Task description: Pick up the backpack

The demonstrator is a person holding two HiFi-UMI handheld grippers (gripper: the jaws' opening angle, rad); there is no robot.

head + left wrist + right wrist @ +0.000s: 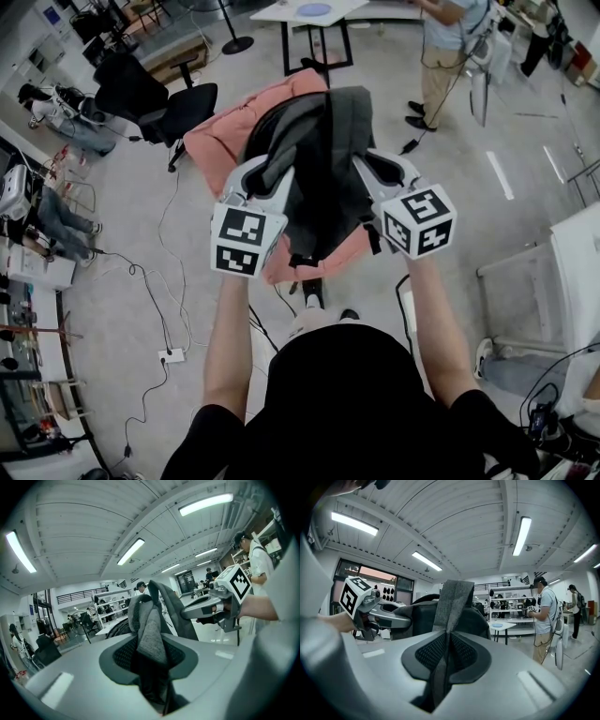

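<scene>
Head view, looking steeply down: a person holds two grippers side by side with forearms stretched forward, and a grey backpack (323, 159) hangs between them. The left gripper (270, 173) grips the left shoulder strap (152, 637). In the left gripper view the padded grey fabric fills the narrow gap between the jaws and both pads press on it. The right gripper (372, 172) grips the right strap (451, 603). In the right gripper view the jaws stand nearly together, with the flat grey band pinched upright between the pads.

The backpack sits just beyond the jaw tips, over a pink upholstered seat (220, 141) on the floor below. Whether its lower end touches the seat cannot be told. Each gripper appears in the other's view: the right gripper (206, 605) at the right of the left gripper view, the left gripper (389, 613) at the left of the right gripper view, with the backpack body (419, 616) between them.

Surroundings: a black office chair (150, 103) to the far left, a white table (314, 14) at the far side, a standing person (445, 52) to the far right, and a power strip (171, 355) with cables on the near-left floor.
</scene>
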